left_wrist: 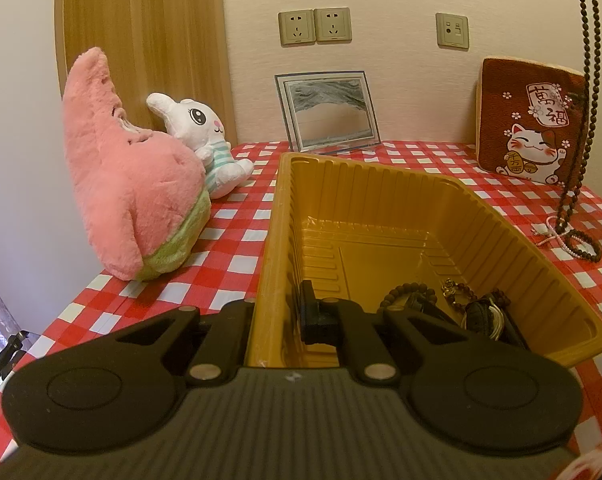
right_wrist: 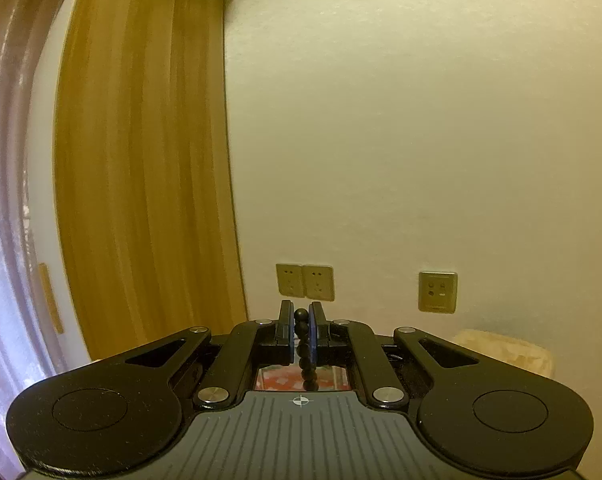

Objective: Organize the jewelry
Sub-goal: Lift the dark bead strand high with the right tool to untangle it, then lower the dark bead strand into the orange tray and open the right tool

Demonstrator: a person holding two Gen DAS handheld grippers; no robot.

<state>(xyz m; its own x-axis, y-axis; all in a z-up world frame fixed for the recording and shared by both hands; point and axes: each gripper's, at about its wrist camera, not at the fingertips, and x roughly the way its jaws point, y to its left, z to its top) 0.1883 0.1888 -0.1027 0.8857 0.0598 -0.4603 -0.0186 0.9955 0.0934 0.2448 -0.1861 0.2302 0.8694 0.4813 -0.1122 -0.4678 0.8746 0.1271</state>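
A yellow plastic tray (left_wrist: 501, 232) sits on the red-checked tablecloth (left_wrist: 229, 248). Dark bead bracelets (left_wrist: 473, 304) lie in its near right corner. My left gripper (left_wrist: 277, 312) is shut on the tray's near left wall, one finger (left_wrist: 313, 316) inside and one outside. My right gripper (right_wrist: 300, 326) is raised high, facing the wall, and is shut on a long dark bead necklace (right_wrist: 301, 332). In the left wrist view that necklace (left_wrist: 589, 80) hangs down at the right, its lower end touching the cloth. A pink-and-dark bead bracelet (left_wrist: 573, 240) lies there on the cloth.
A pink star plush (left_wrist: 129, 176) and a white rabbit plush (left_wrist: 205, 136) stand left of the tray. A framed sand picture (left_wrist: 327, 114) leans on the back wall. A red lucky-cat pouch (left_wrist: 529, 120) stands at the back right. Wall sockets (left_wrist: 315, 26) are above.
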